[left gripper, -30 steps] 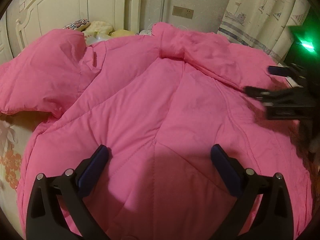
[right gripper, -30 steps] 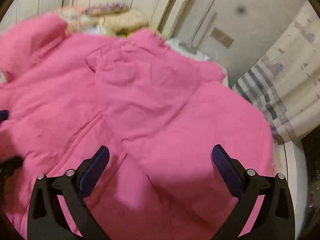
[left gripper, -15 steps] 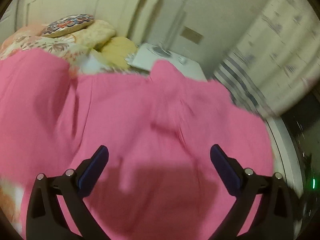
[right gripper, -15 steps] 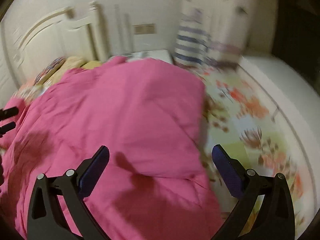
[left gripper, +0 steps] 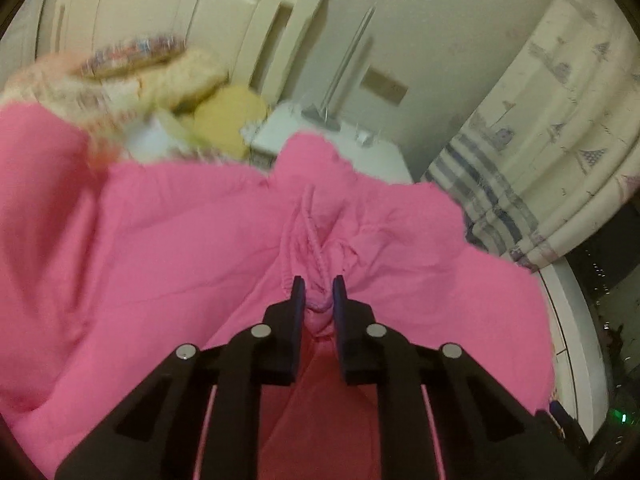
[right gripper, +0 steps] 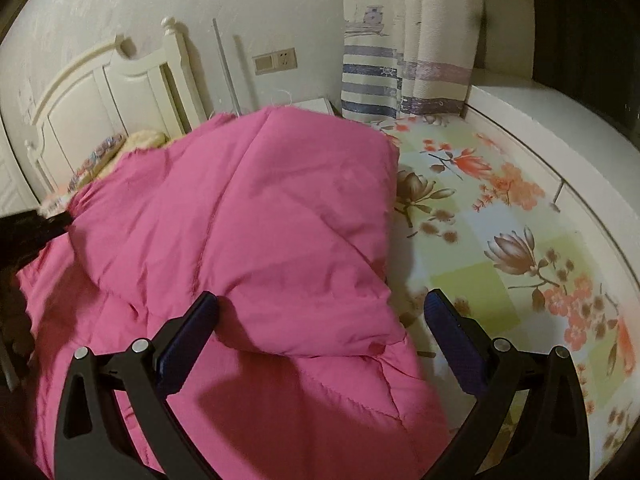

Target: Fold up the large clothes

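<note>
A large pink quilted garment (left gripper: 168,248) lies spread over the bed and fills most of the left wrist view. My left gripper (left gripper: 319,289) is shut on a bunched fold of that pink fabric, which puckers in ridges just beyond the blue pads. In the right wrist view the same garment (right gripper: 256,216) lies folded over itself, its right edge along the flowered sheet. My right gripper (right gripper: 320,316) stands open over the folded corner, one finger (right gripper: 188,332) above the cloth and the other (right gripper: 452,336) above the sheet. The left gripper's dark body (right gripper: 28,228) shows at the left edge.
The flowered bed sheet (right gripper: 500,240) lies bare to the right of the garment. A cream headboard (right gripper: 100,92) and pillows (left gripper: 168,76) sit at the far end. A white nightstand (left gripper: 360,148) and striped curtain (right gripper: 376,68) stand beyond. The white bed frame edge (right gripper: 560,140) curves along the right.
My left gripper has gone from wide open to shut, pinching a fold of the pink garment. My right gripper swung right and rolled, so the flowered sheet came into its view.
</note>
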